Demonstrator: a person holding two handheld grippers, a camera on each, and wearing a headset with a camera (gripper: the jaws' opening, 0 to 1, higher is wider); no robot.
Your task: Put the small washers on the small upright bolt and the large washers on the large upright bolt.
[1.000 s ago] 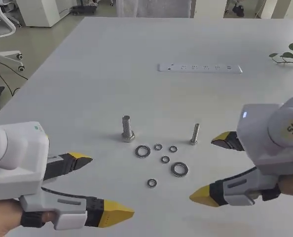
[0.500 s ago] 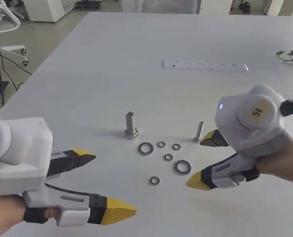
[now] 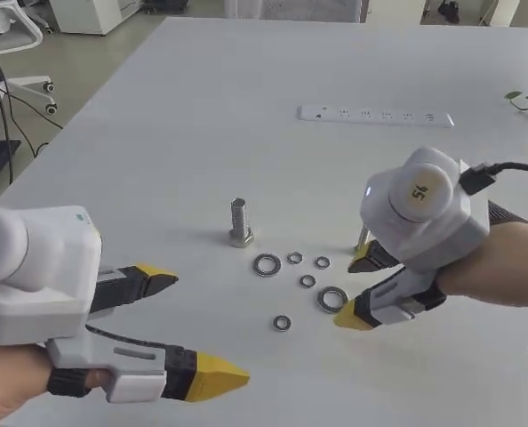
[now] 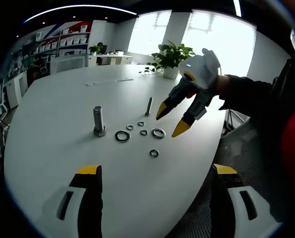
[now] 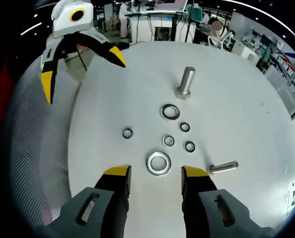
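Slippage is risked if the flat large washer (image 5: 159, 163), lower centre of frame, is pinched by the empty, open-jawed right gripper (image 3: 351, 292).

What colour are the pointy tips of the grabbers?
Yellow, on the left gripper and the right gripper; clearest in the head view.
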